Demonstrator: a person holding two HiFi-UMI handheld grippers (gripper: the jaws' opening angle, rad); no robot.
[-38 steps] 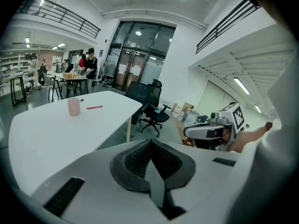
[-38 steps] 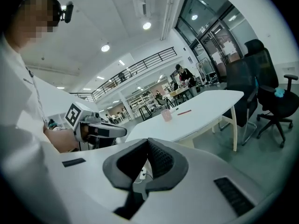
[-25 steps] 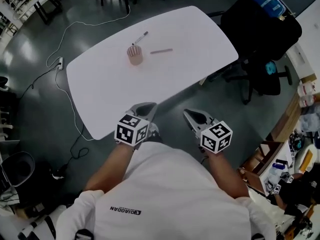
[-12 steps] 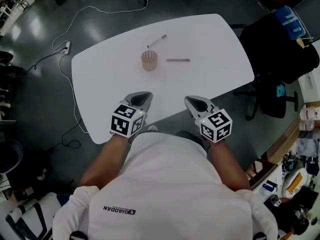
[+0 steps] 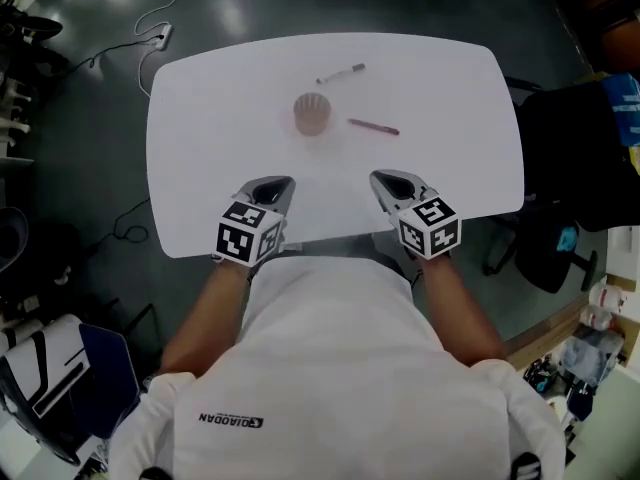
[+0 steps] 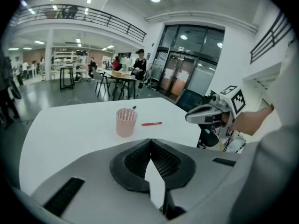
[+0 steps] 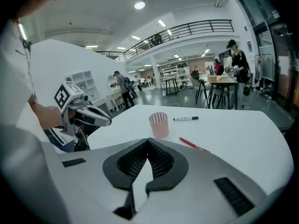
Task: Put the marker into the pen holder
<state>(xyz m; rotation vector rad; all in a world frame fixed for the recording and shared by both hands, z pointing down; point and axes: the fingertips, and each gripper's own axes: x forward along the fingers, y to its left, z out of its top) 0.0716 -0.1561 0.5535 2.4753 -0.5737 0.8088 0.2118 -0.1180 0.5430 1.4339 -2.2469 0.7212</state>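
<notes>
Head view: black marker [image 5: 341, 72] lies on the white worktop [image 5: 200, 168], just beyond the pink pen holder [image 5: 312, 114]. My left claw [image 5: 270, 184] and right claw [image 5: 391, 181] hover at the near edge, both pressed together, empty. I judge this the approach; next, reach past the holder, spreading one claw.

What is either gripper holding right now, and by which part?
Nothing. The left gripper and right gripper are both shut and empty; the marker lies on the table beyond the pen holder.
</notes>
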